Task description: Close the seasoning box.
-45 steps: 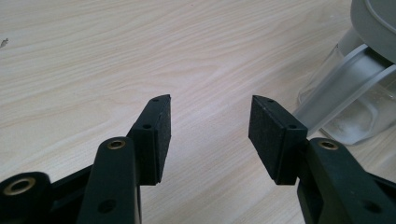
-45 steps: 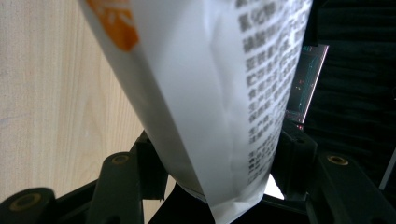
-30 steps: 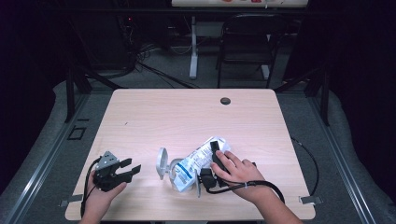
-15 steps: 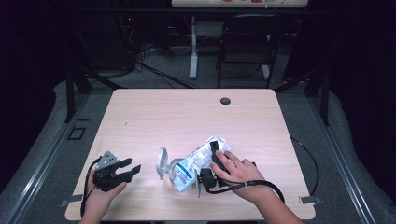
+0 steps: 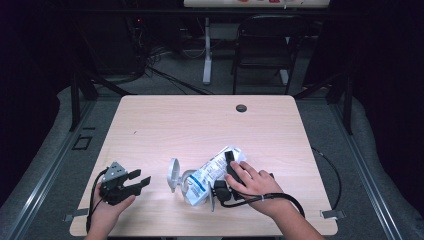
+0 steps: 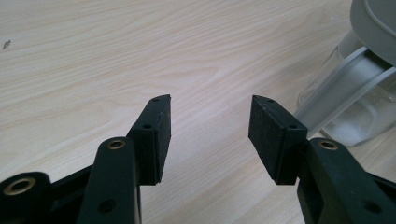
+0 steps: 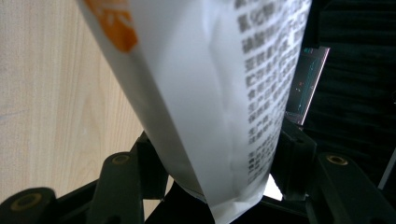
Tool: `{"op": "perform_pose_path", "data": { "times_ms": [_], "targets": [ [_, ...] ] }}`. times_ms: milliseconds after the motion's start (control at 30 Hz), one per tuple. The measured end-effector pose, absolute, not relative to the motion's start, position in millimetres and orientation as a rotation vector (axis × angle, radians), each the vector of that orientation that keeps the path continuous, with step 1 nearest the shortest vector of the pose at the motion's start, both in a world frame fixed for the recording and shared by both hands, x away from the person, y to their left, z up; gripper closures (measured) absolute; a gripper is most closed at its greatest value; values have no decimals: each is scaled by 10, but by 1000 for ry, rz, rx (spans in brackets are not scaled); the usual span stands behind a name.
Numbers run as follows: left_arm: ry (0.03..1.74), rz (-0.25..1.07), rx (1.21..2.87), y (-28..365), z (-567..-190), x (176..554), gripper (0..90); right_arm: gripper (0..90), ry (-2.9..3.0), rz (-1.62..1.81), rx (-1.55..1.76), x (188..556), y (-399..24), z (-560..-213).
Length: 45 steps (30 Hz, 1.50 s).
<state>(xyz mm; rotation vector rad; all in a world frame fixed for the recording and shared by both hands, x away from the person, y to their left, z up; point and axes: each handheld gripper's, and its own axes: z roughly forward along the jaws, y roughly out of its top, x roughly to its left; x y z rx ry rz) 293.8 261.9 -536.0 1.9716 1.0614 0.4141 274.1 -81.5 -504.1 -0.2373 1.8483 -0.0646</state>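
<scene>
Nothing has shifted across the last second: both hands sit where they sat, the bag rests at the same tilt over the jar, and the jaws hold the same spread. My reading is that this is a steady hold during a pour, not a transition, so the filling is probably mid-way and the bag will need a further tip or shake before it comes away.

Room: dark, with a black chair (image 5: 262, 45) and a white table leg (image 5: 207, 55) behind, cables on the grey floor.

Surface: pale wood table (image 5: 200, 125), bare apart from a cable grommet (image 5: 241, 108) at the far edge.

Work: a white printed bag (image 5: 215, 167) lies tilted near the front middle of the table, its lower end at the mouth of a clear jar (image 5: 189, 184) whose grey hinged lid (image 5: 173, 172) stands open on the left. Whether anything flows I cannot tell.

Right gripper (image 7: 219, 186): jaws pinching the bag's end, one pad on each face of the pouch, the hand lying over it.

Left gripper (image 6: 208, 128): jaws spread, nothing between them, resting apart from the jar at front left, the jar's rim just off to its side.
</scene>
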Motion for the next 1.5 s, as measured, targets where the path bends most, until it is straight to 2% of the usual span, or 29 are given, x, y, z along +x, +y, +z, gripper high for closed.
{"op": "perform_pose_path", "data": {
  "times_ms": [1500],
  "targets": [
    [1060,420,1956,2624,-5363,2942,496,481,1839,-51,-265,2756,-804,-5042]
  ]
}}
